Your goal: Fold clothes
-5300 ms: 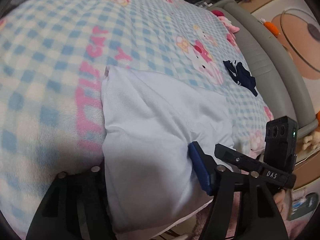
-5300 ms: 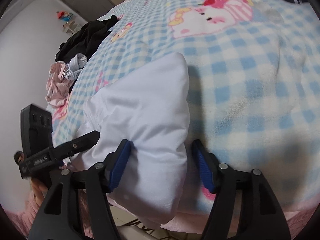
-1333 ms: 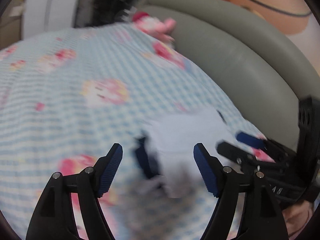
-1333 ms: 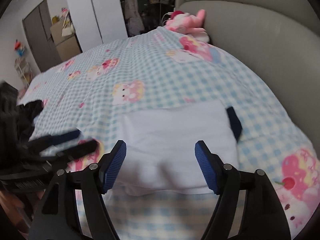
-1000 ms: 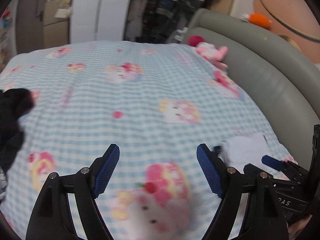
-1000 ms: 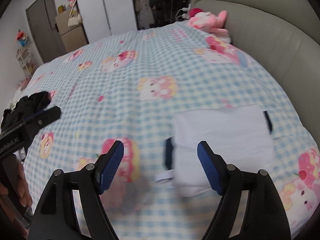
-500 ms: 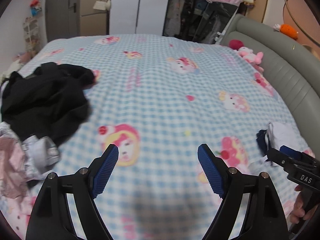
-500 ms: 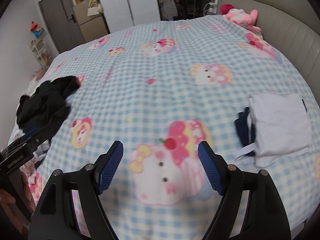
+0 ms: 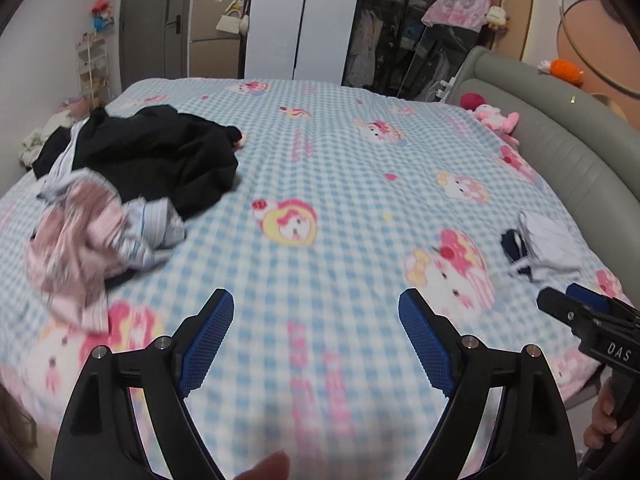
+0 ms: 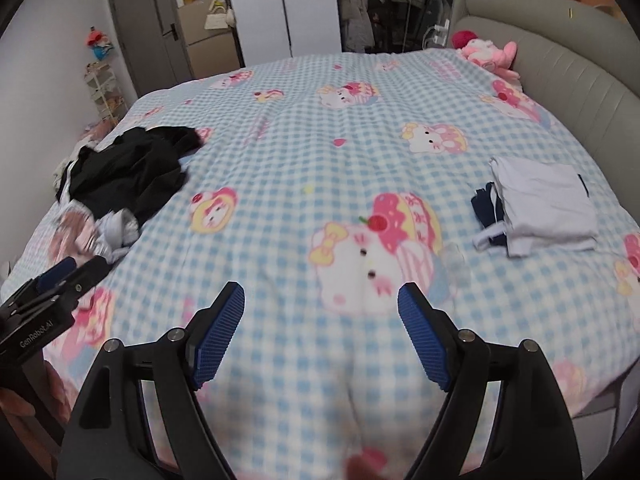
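Note:
A folded white garment [image 10: 546, 204] lies on a folded navy one [image 10: 486, 206] at the bed's right side, near the headboard; the same white garment [image 9: 550, 242] shows small in the left wrist view. A heap of unfolded clothes sits at the left: a black garment [image 9: 160, 156], a pink one [image 9: 76, 248] and a grey-white one [image 9: 154, 232]. My left gripper [image 9: 316, 336] hangs open over the blanket, holding nothing. My right gripper [image 10: 320, 326] is also open and empty, above a cartoon cat print.
The blue checked blanket [image 10: 304, 152] covers the whole bed. A grey padded headboard [image 10: 576, 68] runs along the right, with a pink plush toy [image 10: 488, 54] at its far end. Wardrobes and a door stand behind the bed.
Both grippers let go of the folded white garment at the right side and swung left and back. The clothes heap at the left has come into view.

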Action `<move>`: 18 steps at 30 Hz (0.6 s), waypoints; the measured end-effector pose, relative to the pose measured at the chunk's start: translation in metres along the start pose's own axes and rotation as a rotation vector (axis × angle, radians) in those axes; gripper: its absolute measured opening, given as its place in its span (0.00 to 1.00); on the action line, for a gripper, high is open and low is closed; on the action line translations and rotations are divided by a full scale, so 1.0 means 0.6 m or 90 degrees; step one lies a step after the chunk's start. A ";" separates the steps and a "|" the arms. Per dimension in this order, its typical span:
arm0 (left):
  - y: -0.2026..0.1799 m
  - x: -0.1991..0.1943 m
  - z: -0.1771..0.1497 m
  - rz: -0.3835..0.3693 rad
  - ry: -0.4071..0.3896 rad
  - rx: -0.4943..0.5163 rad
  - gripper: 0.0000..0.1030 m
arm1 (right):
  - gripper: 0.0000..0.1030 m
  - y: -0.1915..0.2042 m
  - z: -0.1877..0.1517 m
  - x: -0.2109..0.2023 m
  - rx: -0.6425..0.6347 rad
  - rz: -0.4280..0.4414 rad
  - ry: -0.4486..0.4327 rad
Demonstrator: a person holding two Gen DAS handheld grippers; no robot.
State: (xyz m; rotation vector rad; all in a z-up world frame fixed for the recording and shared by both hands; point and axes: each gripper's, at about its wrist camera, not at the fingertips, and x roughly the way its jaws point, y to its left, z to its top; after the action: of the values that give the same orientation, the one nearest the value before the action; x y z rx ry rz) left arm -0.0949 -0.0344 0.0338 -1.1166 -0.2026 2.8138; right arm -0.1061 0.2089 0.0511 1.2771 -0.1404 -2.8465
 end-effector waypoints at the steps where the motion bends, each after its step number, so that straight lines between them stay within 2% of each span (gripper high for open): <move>1: -0.002 -0.015 -0.016 0.003 -0.004 -0.002 0.84 | 0.78 0.003 -0.014 -0.013 0.002 0.001 -0.008; 5: -0.002 -0.058 -0.071 0.016 -0.003 -0.017 0.84 | 0.79 0.017 -0.066 -0.051 -0.012 -0.009 -0.023; 10: -0.008 -0.094 -0.124 0.029 -0.003 -0.015 0.84 | 0.80 0.025 -0.125 -0.074 -0.007 0.001 -0.008; 12: -0.010 -0.106 -0.139 0.043 -0.013 -0.010 0.84 | 0.86 0.026 -0.148 -0.073 -0.005 0.019 0.007; 18: -0.014 -0.100 -0.173 0.046 0.013 -0.007 0.84 | 0.86 0.030 -0.201 -0.047 -0.006 0.028 0.052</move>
State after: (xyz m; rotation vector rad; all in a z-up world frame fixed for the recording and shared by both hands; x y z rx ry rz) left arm 0.0203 -0.0266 0.0009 -1.1787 -0.1800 2.8660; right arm 0.0023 0.1836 -0.0057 1.3680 -0.1514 -2.7507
